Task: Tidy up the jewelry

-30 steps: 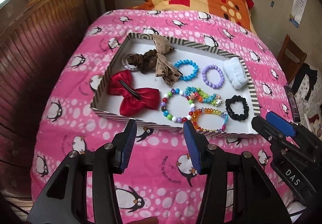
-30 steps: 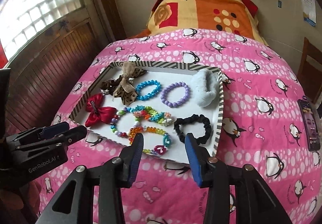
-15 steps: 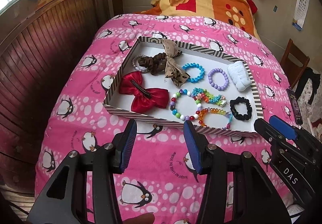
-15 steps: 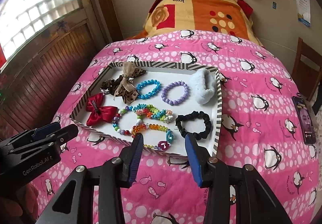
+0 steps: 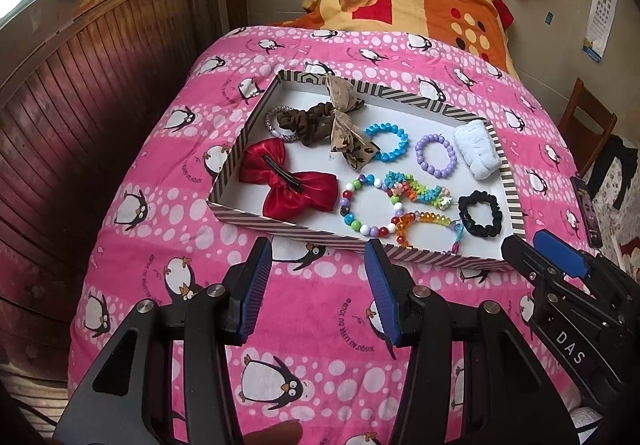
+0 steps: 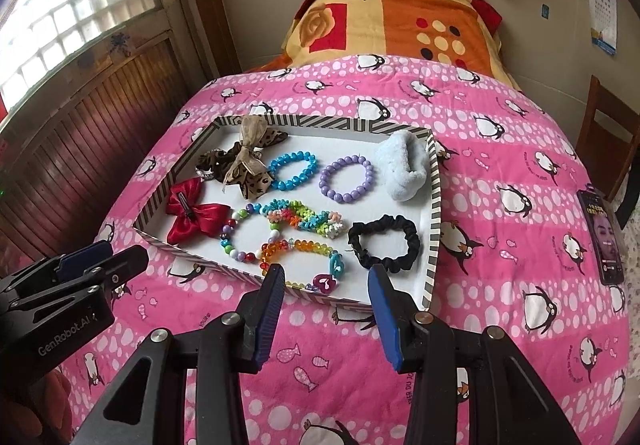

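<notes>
While both grippers hang above the pink penguin quilt short of the box, the left gripper has its jaws spread wide with nothing between them, and the right gripper is likewise wide apart and empty, its tips over the near rim of the box.

The jewelry lies in a shallow striped-rim tray with a white floor, resting on the quilt. Taking the tray as a clock face in the left wrist view, a red satin bow clip sits at 8 o'clock, a brown scrunchie overlapping a silver sparkly hair tie at 10 o'clock, and a leopard-print ribbon bow lies over the scrunchie near 11. A blue bead bracelet is just beyond the centre, a purple bead bracelet at 2 o'clock, and a white fluffy scrunchie against the right wall, between 2 and 3. A multicoloured round-bead bracelet is at 6 o'clock, touching a neon flower bracelet and an orange-to-green crystal bracelet near 5. A black scrunchie occupies 4 o'clock.

A phone lies on the quilt at the right, well apart from the tray. A folded orange blanket sits beyond.
</notes>
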`<state>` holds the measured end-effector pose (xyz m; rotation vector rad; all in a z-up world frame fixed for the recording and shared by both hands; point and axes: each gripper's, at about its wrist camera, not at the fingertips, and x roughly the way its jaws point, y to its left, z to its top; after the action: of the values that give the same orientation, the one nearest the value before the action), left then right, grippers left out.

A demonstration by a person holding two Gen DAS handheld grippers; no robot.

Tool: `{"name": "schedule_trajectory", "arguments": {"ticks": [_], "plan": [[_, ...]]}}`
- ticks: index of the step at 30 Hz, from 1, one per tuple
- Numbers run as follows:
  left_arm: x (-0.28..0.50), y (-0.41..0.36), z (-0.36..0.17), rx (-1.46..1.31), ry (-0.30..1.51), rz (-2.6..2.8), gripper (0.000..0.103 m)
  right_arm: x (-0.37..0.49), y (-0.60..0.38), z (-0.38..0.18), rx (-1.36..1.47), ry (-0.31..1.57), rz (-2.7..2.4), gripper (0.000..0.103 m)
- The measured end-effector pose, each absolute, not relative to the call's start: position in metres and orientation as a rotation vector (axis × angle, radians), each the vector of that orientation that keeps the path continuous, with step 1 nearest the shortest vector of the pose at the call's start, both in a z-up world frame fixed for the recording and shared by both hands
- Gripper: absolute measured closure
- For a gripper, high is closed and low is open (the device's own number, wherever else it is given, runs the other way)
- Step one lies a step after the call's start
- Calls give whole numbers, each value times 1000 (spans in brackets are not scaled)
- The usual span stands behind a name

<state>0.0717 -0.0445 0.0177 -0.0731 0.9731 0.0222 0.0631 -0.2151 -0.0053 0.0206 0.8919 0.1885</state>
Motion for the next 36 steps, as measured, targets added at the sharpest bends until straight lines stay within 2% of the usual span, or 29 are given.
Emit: {"name": "schedule_trajectory", "arguments": {"ticks": [36], "plan": [[75, -45, 11, -72, 990, 46, 56, 71, -212, -6, 2, 912, 205, 61]]}}
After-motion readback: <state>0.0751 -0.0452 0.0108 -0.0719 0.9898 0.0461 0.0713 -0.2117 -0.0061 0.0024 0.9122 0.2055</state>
